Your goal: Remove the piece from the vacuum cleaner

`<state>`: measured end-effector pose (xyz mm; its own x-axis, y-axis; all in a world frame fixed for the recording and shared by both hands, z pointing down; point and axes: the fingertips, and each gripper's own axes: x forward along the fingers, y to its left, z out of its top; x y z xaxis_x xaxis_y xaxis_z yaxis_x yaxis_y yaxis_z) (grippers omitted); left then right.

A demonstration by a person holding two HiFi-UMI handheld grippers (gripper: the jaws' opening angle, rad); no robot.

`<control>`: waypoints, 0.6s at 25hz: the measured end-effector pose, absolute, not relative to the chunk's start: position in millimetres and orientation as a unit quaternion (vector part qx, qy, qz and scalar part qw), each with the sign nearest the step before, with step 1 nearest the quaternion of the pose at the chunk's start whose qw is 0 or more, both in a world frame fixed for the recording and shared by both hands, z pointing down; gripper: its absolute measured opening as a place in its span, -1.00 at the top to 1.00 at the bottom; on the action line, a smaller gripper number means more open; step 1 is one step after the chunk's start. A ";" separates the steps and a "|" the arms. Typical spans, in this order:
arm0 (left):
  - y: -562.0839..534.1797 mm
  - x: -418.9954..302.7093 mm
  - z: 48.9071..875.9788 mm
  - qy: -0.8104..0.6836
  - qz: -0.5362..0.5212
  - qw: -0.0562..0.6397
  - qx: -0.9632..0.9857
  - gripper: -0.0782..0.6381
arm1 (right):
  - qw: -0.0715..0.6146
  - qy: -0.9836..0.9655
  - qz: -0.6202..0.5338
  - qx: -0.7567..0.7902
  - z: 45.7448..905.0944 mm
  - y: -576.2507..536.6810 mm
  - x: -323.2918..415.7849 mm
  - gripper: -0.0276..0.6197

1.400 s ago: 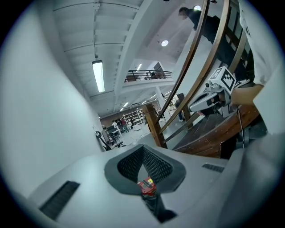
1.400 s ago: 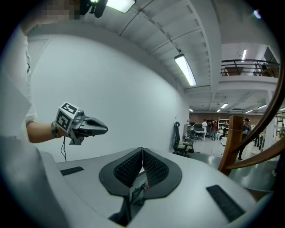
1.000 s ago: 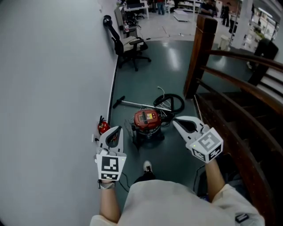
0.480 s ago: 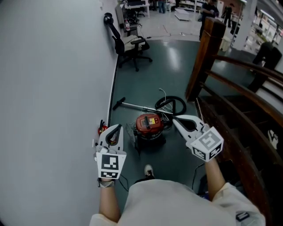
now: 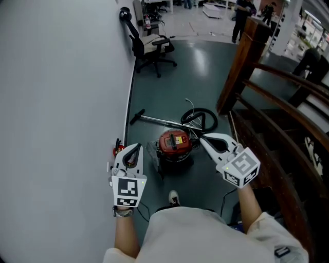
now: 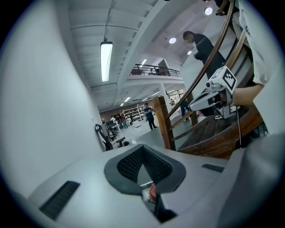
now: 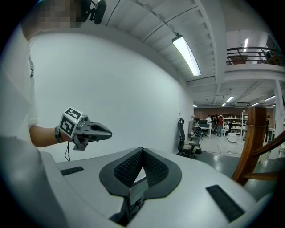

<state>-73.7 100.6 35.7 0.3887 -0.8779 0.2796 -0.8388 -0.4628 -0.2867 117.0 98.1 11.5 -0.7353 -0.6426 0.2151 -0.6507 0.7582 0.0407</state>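
One red vacuum cleaner [image 5: 175,143] stands on the dark green floor [image 5: 200,67], just ahead of the person and close to the white wall [image 5: 61,77]. In the head view it sits between the two tongs, and neither touches it. The left tongs [image 5: 136,148] are clenched, tips pressed together with nothing in them; through the small gap under the tips, the left gripper view gives a glimpse of the red vacuum body. The right tongs [image 5: 202,139] are likewise clenched and empty, held level beside the left pair. Behind the vacuum lies one black hose [image 5: 204,119] curled in a single loop, and one long metal tube [image 5: 160,121] rests flat on the floor, with a dark nozzle [image 5: 135,117] at the end nearest the wall. Where the tube or hose joins the machine is too small to make out. One small red object [image 5: 119,150] sits against the foot of the wall beside the left tongs. One shoe [image 5: 173,196] shows below the vacuum. Further along the wall stands one black office chair [image 5: 152,49]. On the right, one wooden stair rail [image 5: 277,110] curves down to one thick post [image 5: 245,64]. At least two people [image 5: 243,9] stand far off.
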 end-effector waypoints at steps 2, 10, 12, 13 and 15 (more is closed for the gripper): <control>90.2 -79.5 44.4 0.514 -0.200 0.043 -0.833 0.78 | 0.105 -0.929 0.014 0.354 14.9 86.9 111.8 0.83; 52.4 -93.9 73.1 0.502 -0.206 0.023 -0.840 0.78 | 0.112 -0.919 0.007 0.378 34.6 46.2 95.4 0.82; 44.3 -96.5 77.4 0.501 -0.210 0.019 -0.839 0.78 | 0.119 -0.920 0.016 0.374 41.3 39.1 92.1 0.82; 40.2 -97.8 78.5 0.501 -0.211 0.017 -0.839 0.78 | 0.123 -0.920 0.020 0.371 44.0 35.2 90.6 0.82; 33.2 -100.1 81.2 0.503 -0.213 0.011 -0.838 0.78 | 0.129 -0.921 0.024 0.366 48.4 27.4 87.9 0.83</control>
